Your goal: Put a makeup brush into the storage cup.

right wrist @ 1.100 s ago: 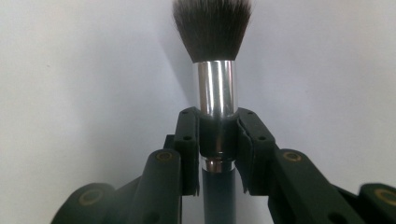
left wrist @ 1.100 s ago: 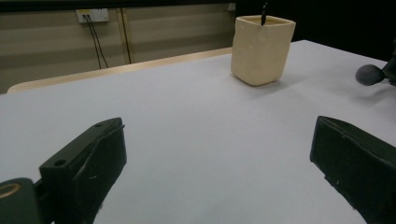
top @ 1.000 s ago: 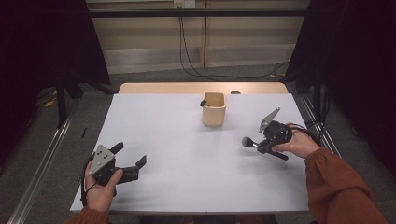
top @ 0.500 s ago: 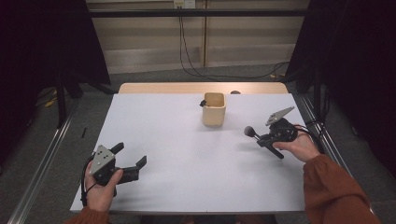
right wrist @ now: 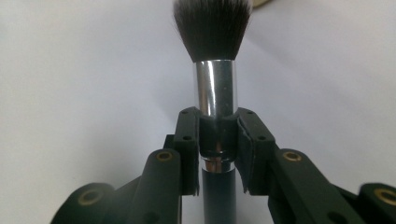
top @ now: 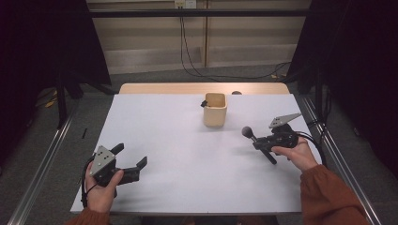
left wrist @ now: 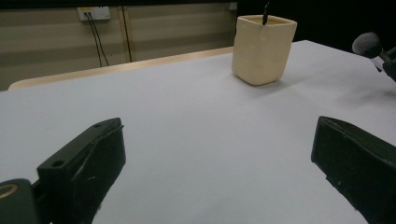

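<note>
My left gripper sits near, jaws wide, nothing held. My right gripper clamps the makeup brush at its metal ferrule, handle end cut off. Beyond, beige cup, contents unclear.

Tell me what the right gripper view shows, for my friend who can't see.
The right gripper is shut on a makeup brush, its black jaws squeezing the shiny silver collar. The dark bristles point up, over a white table.
</note>
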{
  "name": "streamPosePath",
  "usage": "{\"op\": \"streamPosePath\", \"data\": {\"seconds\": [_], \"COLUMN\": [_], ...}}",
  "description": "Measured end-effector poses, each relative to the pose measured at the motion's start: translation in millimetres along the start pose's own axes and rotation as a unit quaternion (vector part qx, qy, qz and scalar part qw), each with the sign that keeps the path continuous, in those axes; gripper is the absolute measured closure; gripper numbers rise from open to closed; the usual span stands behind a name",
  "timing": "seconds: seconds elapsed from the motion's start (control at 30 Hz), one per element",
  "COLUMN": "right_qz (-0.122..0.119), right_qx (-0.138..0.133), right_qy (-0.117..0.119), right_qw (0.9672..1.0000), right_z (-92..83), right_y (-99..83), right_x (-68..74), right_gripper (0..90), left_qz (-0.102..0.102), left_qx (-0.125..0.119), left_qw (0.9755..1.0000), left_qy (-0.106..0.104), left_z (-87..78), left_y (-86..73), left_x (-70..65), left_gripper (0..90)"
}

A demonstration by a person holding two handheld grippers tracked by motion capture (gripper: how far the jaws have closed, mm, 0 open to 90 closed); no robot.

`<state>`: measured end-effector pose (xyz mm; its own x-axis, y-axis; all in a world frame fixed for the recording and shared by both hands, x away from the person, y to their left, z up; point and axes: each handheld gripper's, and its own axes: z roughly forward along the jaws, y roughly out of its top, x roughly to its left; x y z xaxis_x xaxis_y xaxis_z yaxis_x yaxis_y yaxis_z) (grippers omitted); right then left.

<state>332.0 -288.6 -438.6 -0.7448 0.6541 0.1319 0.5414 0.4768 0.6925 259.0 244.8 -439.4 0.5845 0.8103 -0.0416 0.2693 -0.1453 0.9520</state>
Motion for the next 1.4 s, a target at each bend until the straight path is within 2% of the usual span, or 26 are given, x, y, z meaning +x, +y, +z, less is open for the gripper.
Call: {"op": "streamPosePath", "data": {"seconds": [0.13,0.37,0.6,0.83,0.97,1.23,1.4], "right_qz": [0.004,0.012,0.013,0.017,0.024,0.028,0.026], "right_qx": [-0.012,-0.061,-0.113,-0.136,-0.161,-0.201,-0.216], "right_qy": [0.001,-0.004,-0.007,-0.012,-0.006,-0.011,-0.024], "right_qw": [0.9999,0.9981,0.9935,0.9905,0.9866,0.9791,0.9758], "right_z": [1.4,1.1,-1.7,-2.7,-3.9,-4.5,-7.1], "right_y": [-1.1,-6.3,-4.9,-0.9,1.9,8.4,14.8], "right_x": [1.3,2.9,6.2,10.0,10.7,10.9,11.1], "right_gripper": [73.1,73.1,73.1,73.1,73.1,73.1,73.1], "left_qz": [0.000,0.001,0.002,0.001,0.002,0.002,0.001], "left_qx": [-0.001,0.001,0.001,0.001,0.000,0.001,0.001], "left_qw": [1.0000,1.0000,1.0000,1.0000,1.0000,1.0000,1.0000], "left_qy": [-0.001,0.000,0.001,0.000,0.000,-0.001,-0.002], "left_z": [-0.1,0.5,0.3,0.0,0.0,0.0,-0.1], "left_y": [0.2,0.1,0.2,0.0,0.2,0.1,0.0], "left_x": [0.4,0.8,1.1,1.0,1.2,1.2,0.6], "left_gripper": [3.1,3.1,3.1,3.1,3.1,3.1,3.1]}}
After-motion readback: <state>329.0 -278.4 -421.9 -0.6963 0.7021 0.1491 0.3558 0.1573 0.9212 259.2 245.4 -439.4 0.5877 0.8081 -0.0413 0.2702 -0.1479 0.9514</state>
